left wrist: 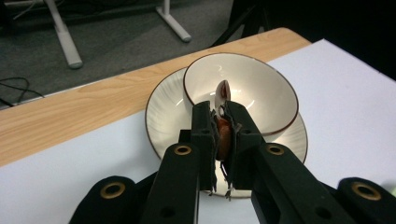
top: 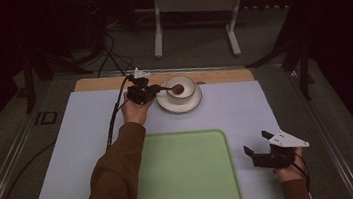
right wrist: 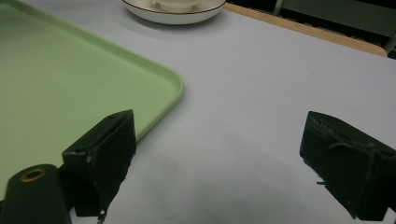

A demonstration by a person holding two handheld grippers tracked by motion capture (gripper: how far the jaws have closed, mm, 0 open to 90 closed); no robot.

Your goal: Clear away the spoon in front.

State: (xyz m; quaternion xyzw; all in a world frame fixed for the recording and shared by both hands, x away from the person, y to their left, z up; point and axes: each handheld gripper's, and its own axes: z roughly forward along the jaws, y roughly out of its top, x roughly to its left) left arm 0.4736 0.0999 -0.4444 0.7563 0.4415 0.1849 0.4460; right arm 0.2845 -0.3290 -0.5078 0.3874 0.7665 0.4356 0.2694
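Left gripper view: the left gripper [left wrist: 219, 135] is clamped on a spoon [left wrist: 223, 95] whose long axis runs straight ahead into the bowl [left wrist: 261, 88] — the right gripper [top: 262, 145], jaws apart, waits well away.

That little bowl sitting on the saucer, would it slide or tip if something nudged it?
Probably it would slide: the bowl looks glazed and smooth, and so does the saucer beneath it. Its wide, shallow shape suggests it would resist tipping. It looks ceramic, so likely stiff and breakable if knocked off the table's edge.
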